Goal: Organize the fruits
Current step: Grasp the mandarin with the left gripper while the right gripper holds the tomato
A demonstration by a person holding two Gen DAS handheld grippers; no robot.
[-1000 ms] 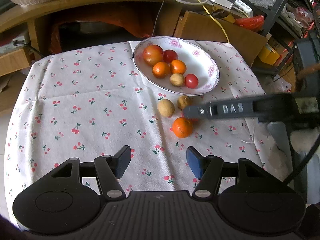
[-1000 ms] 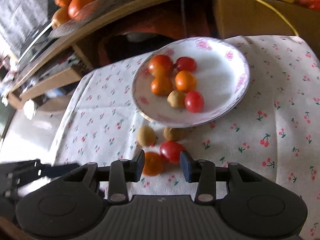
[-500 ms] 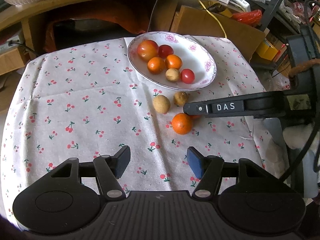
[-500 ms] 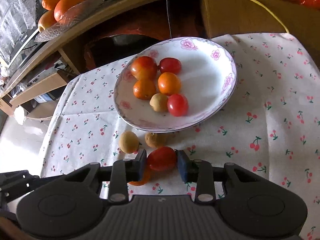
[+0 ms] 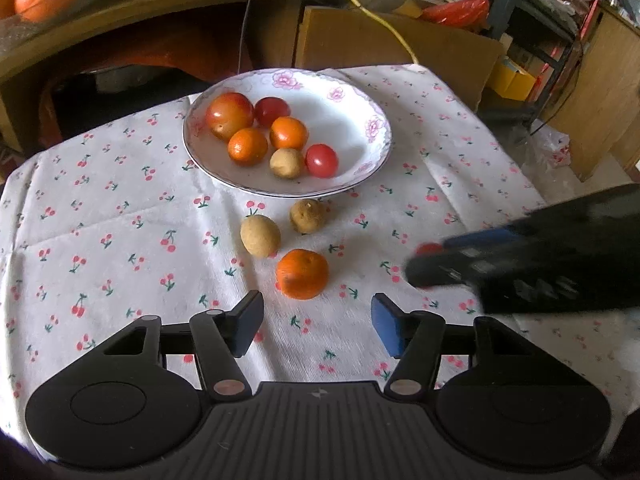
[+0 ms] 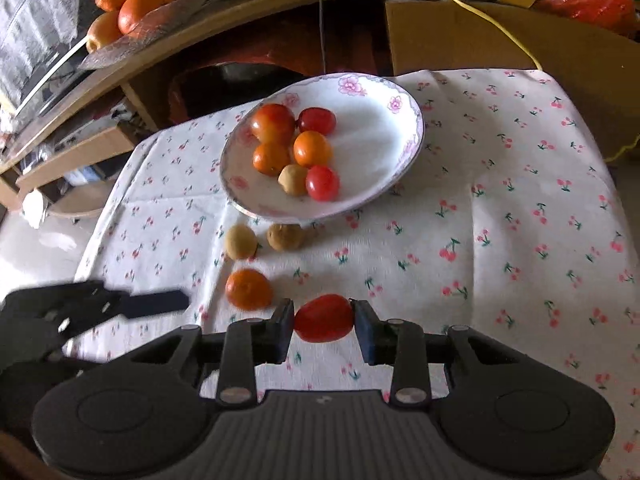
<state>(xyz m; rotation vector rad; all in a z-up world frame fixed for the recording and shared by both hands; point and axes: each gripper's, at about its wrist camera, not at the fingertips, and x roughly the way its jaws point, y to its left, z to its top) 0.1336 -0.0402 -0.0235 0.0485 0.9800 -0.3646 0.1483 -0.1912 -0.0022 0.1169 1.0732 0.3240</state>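
Watching my left tool (image 5: 316, 322), jaws apart just below the loose orange (image 5: 302, 274) at frame centre; my right tool (image 6: 324, 326) clamps the red tomato (image 6: 324, 319), which could squirt out before reaching the plate (image 6: 384, 184).

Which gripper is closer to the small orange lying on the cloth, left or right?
Left. The left gripper hovers open just before the orange. The right gripper, shut on a red tomato, is off to its side.

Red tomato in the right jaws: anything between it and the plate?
Nothing blocks it. The tomato is lifted; two brown fruits lie low before the plate, whose right half is bare.
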